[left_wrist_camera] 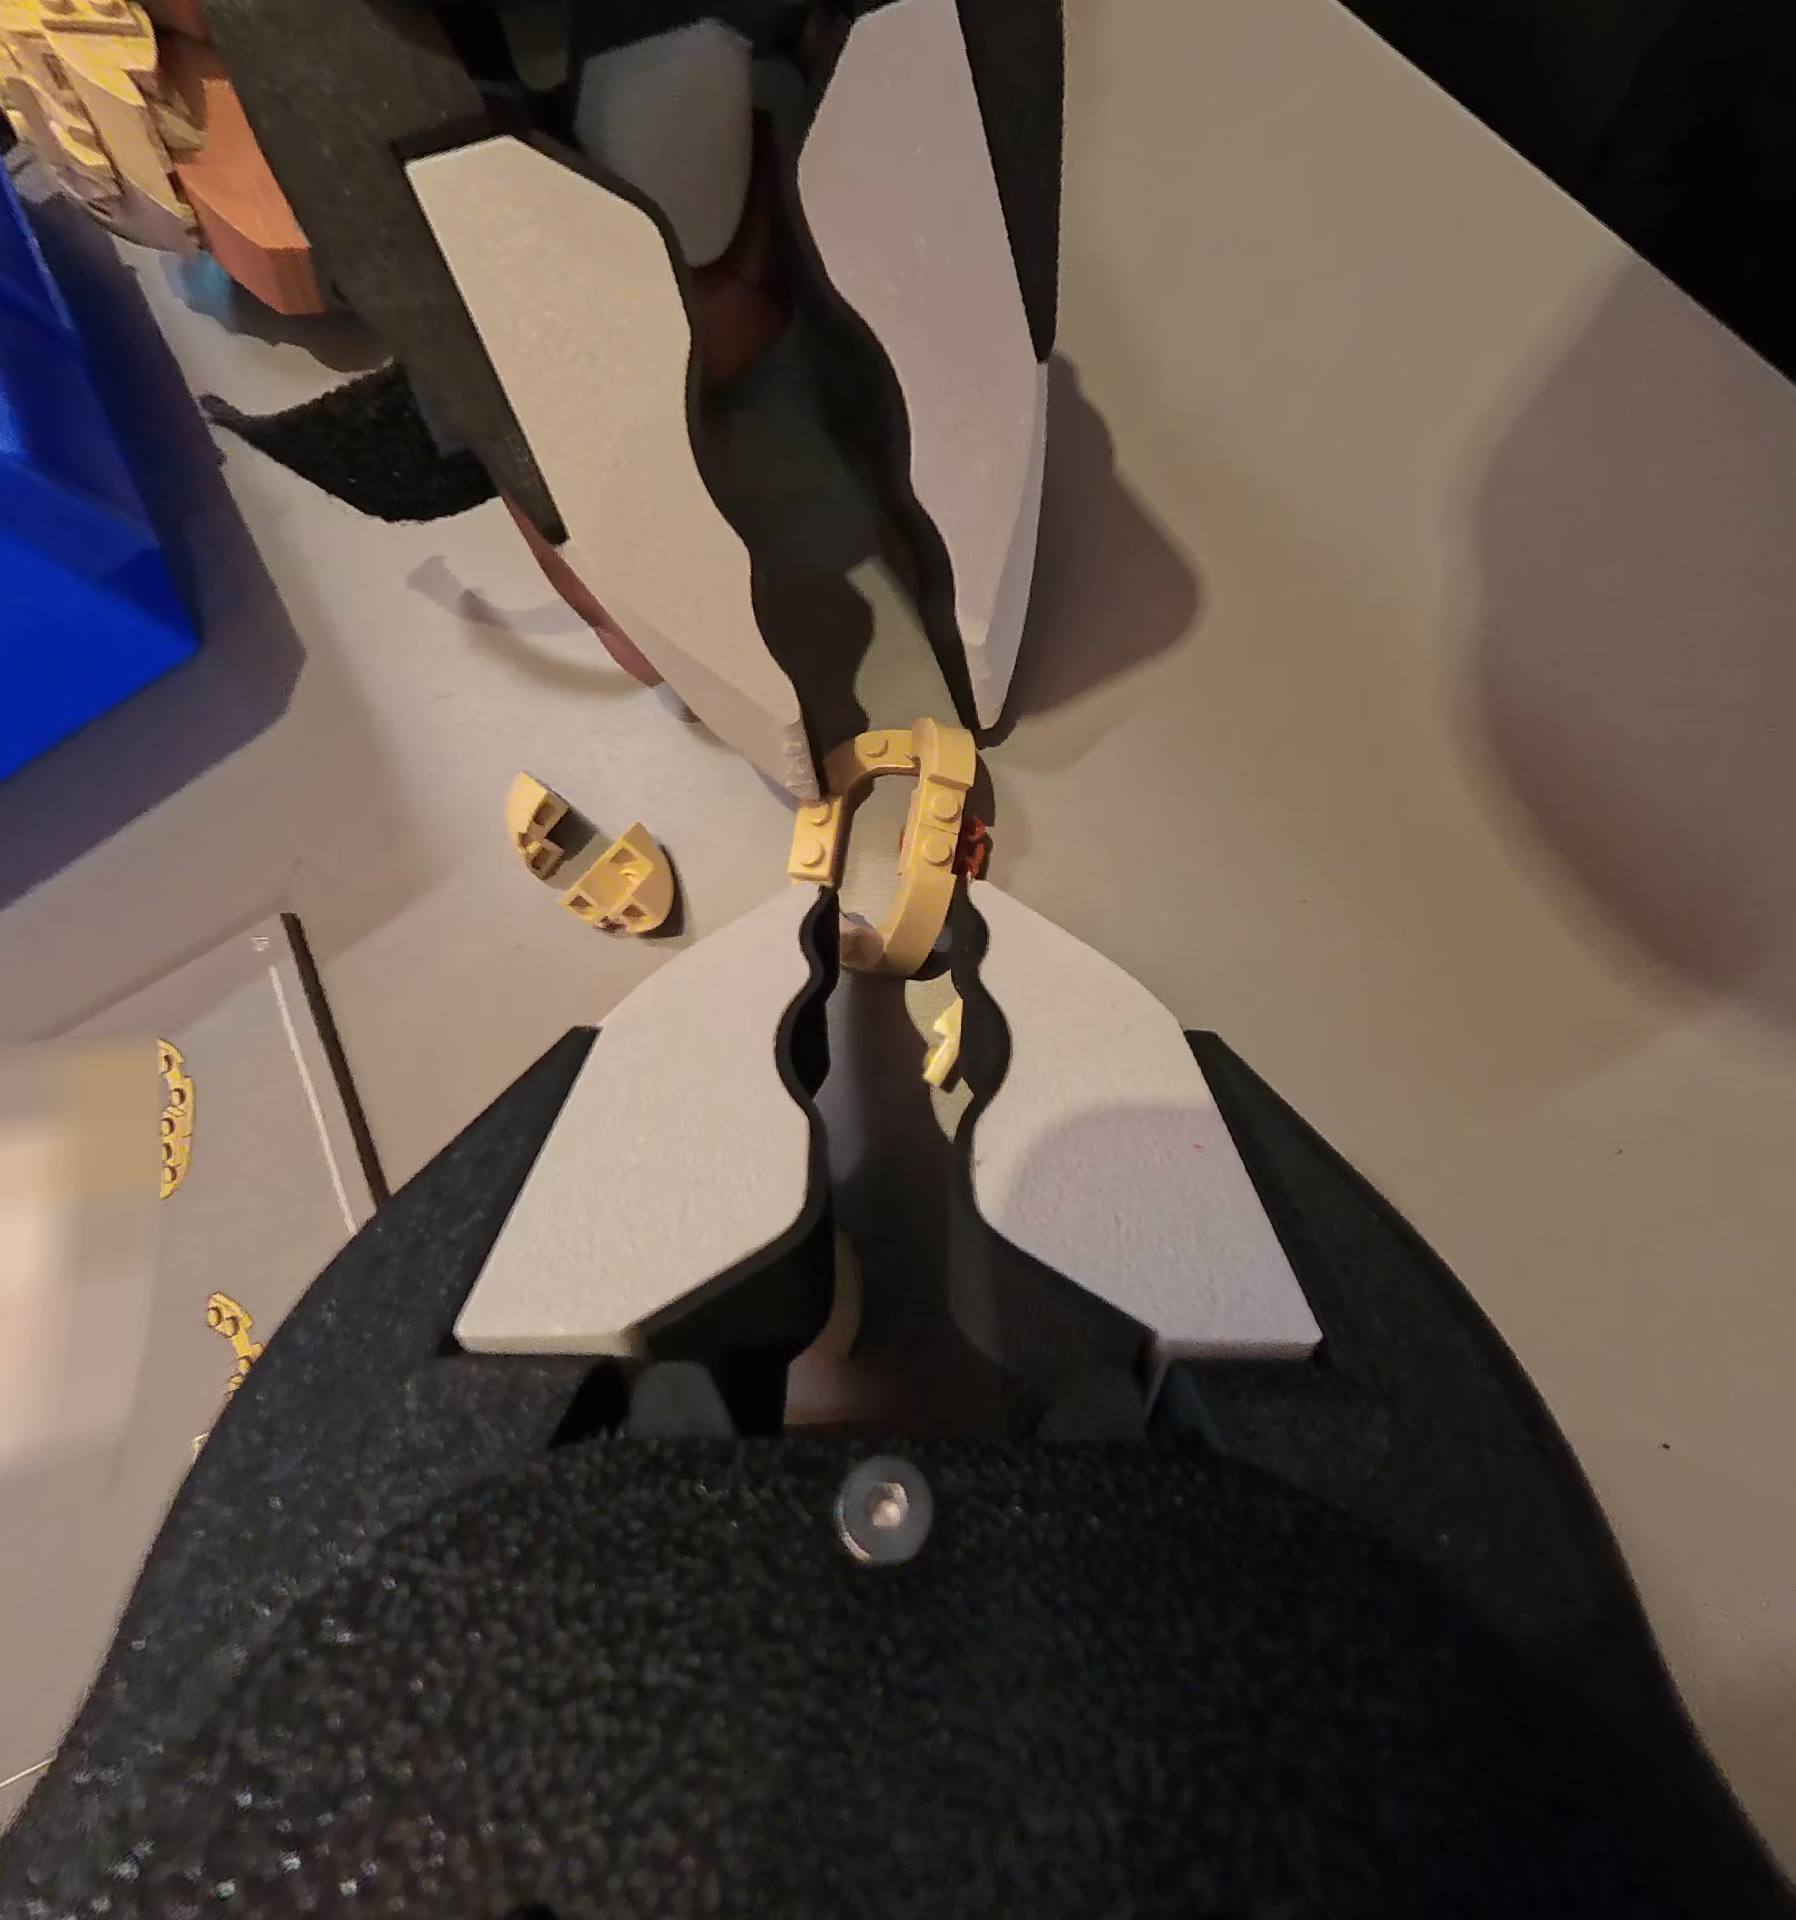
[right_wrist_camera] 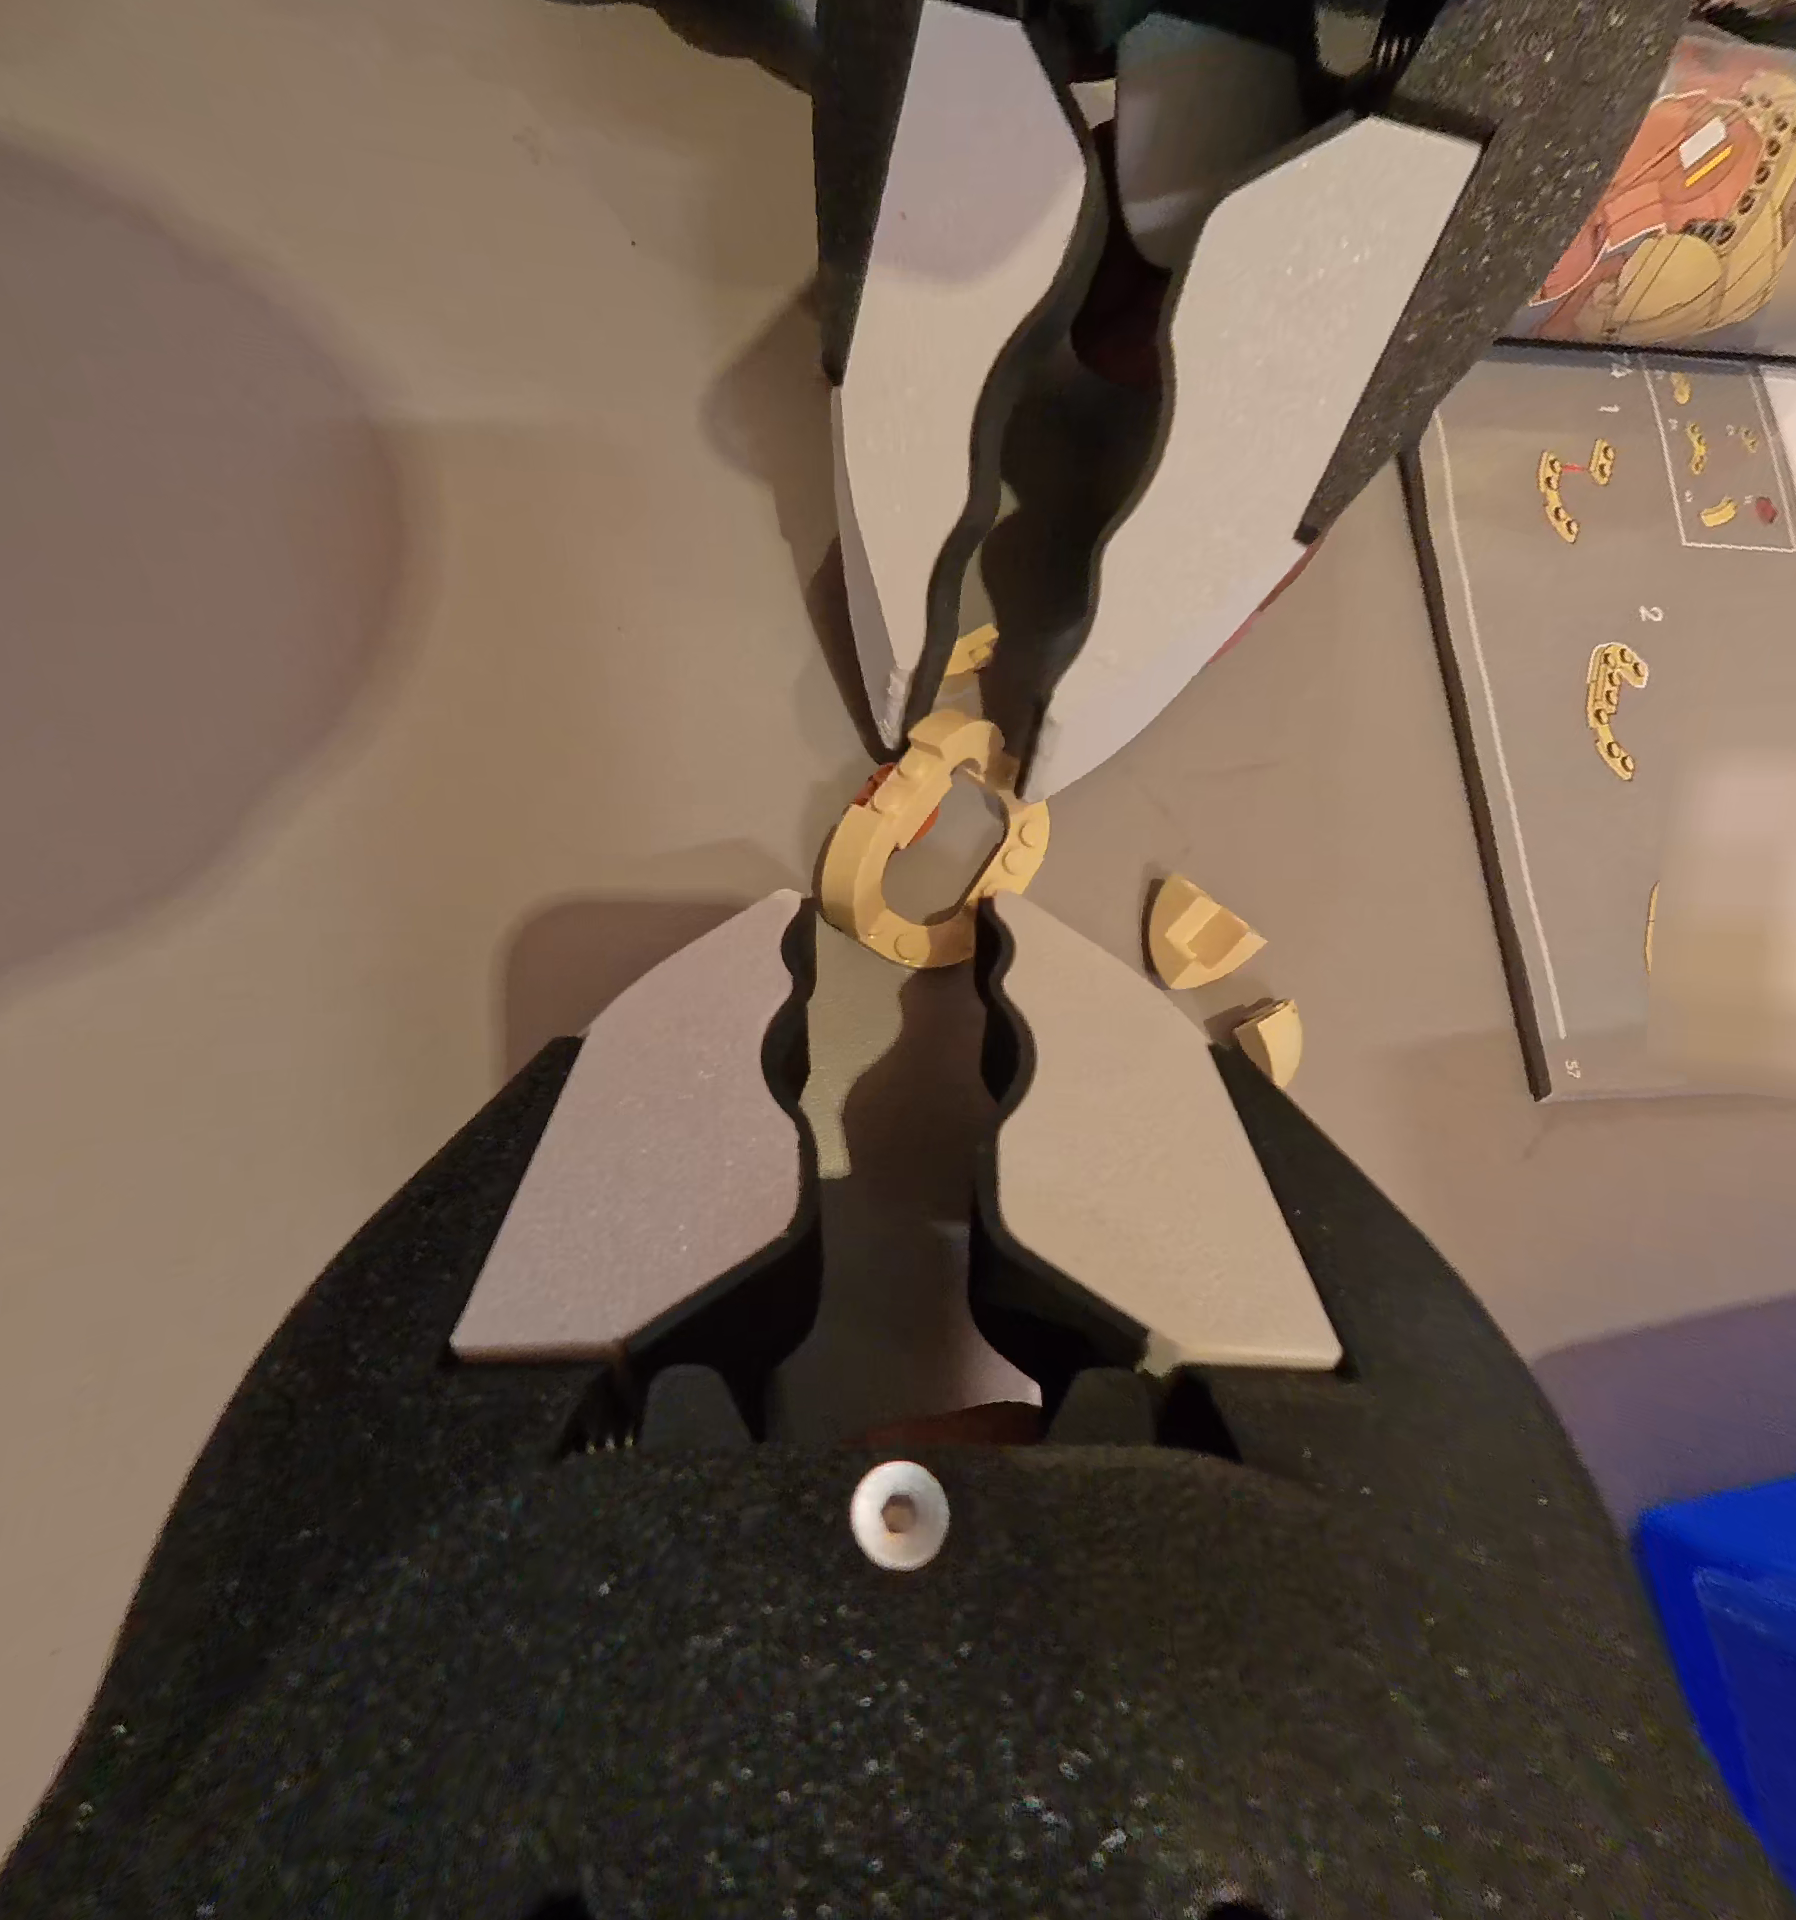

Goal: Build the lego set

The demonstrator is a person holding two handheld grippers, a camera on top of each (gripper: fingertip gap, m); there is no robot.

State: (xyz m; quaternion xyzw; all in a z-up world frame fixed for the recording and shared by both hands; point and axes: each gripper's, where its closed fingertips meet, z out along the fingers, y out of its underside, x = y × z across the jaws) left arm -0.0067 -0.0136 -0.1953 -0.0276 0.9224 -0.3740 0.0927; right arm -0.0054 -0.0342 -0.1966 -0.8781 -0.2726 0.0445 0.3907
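Both grippers, left (left_wrist_camera: 899, 940) and right (right_wrist_camera: 894, 920), clamp their fingers on one tan brick ring (right_wrist_camera: 930, 857) held above the worktop (right_wrist_camera: 250, 935), near two loose tan pieces (right_wrist_camera: 1200, 935).

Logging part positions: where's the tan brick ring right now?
Tan brick ring sits mid-frame in both wrist views, between the right tongs and left tongs, above the table.
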